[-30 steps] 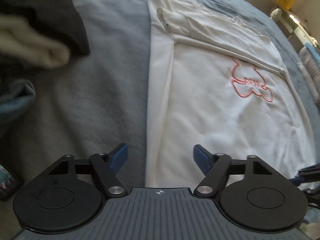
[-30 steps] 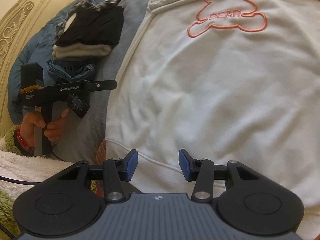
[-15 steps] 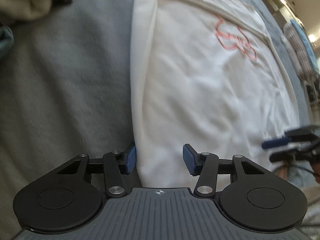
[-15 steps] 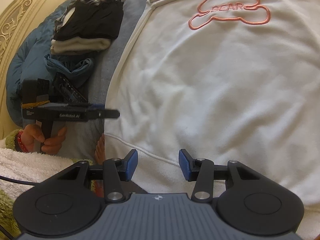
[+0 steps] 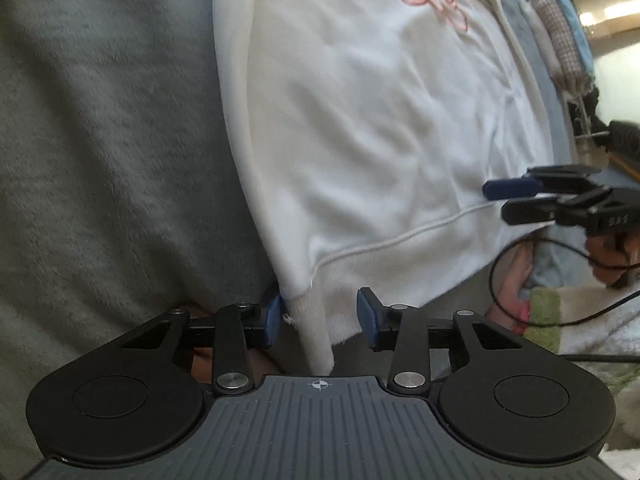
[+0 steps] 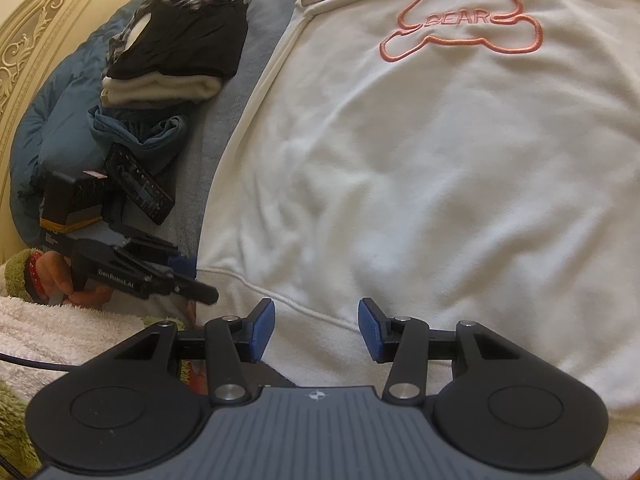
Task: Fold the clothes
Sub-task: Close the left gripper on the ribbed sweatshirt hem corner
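Observation:
A white sweatshirt with an orange "BEAR" outline lies flat, front up, on a grey blanket. My left gripper is open at the sweatshirt's bottom left corner. The ribbed hem corner hangs between its blue pads, not pinched. My right gripper is open too, just over the ribbed hem further along the same edge. Each gripper shows in the other's view: the right gripper at the hem's far end, the left gripper by the corner, held by a hand.
A stack of folded dark and cream clothes sits on a blue duvet left of the sweatshirt, with a dark phone-like device nearby. An ornate headboard is behind. Fluffy white and green fabric and a black cable lie below the hem.
My left gripper has dropped down along the sweatshirt's left side to the hem corner and its fingers have narrowed a little. The right gripper has barely moved.

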